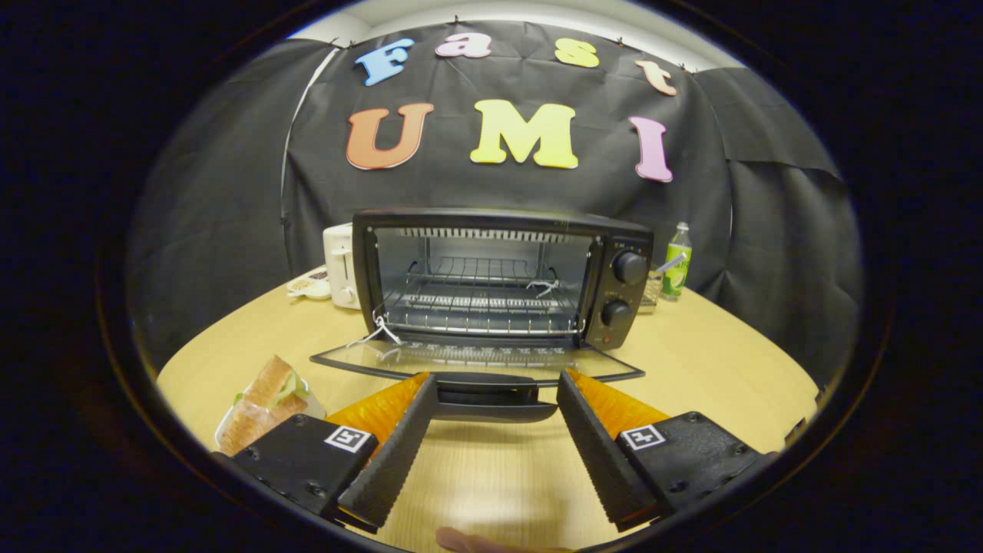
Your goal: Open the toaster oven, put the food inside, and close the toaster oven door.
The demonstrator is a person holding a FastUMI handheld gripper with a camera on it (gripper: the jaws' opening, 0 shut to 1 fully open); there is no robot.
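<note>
Toaster oven [503, 276] door [476, 358] down flat on bench [714, 369], handle [491, 398] just ahead between wide-open, empty fingers [495, 399]; sandwich [265, 399] lies left of left finger, long axis angled away, so next move likely swings left.

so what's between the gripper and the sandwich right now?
Bare tabletop only, per the gripper view. The sandwich sits on its plate off to one side of the open gripper, whose fingertips flank the oven door handle.
</note>
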